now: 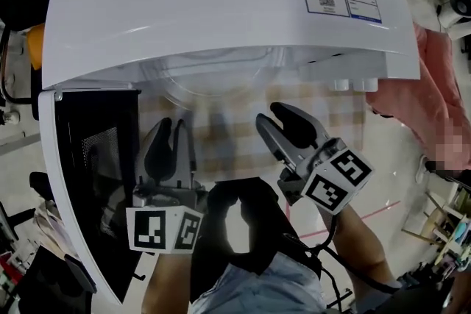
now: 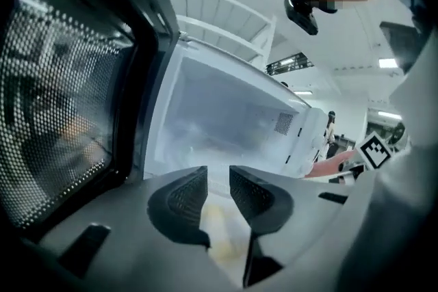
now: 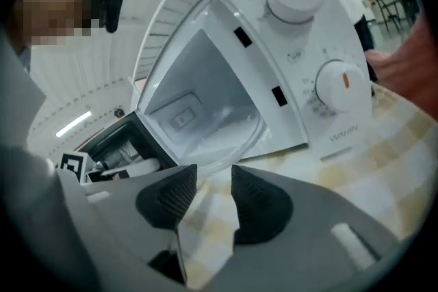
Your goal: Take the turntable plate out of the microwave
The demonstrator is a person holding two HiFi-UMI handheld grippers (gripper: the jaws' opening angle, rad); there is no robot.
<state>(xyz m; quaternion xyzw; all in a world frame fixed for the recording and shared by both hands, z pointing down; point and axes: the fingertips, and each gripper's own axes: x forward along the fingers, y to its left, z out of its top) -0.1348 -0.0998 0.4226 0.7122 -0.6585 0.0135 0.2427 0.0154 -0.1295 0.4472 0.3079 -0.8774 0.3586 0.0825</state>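
Observation:
The white microwave [image 1: 221, 4] stands with its black door [image 1: 96, 158] swung open to the left. The clear glass turntable plate [image 1: 217, 77] shows at the mouth of the cavity; in the right gripper view the plate [image 3: 222, 130] lies on the cavity floor, its rim reaching the front edge. My left gripper [image 1: 171, 127] is held in front of the opening beside the door, open by a narrow gap with nothing in it [image 2: 217, 178]. My right gripper [image 1: 270, 114] hovers over the checked cloth, open and empty [image 3: 213, 178], just short of the plate's rim.
A yellow-checked tablecloth [image 1: 243, 136] covers the table under the microwave. Two round knobs [image 3: 294, 0] sit on the control panel right of the cavity. A pink cloth [image 1: 434, 77] lies to the right. The mesh door window [image 2: 55, 113] stands close on my left gripper's left.

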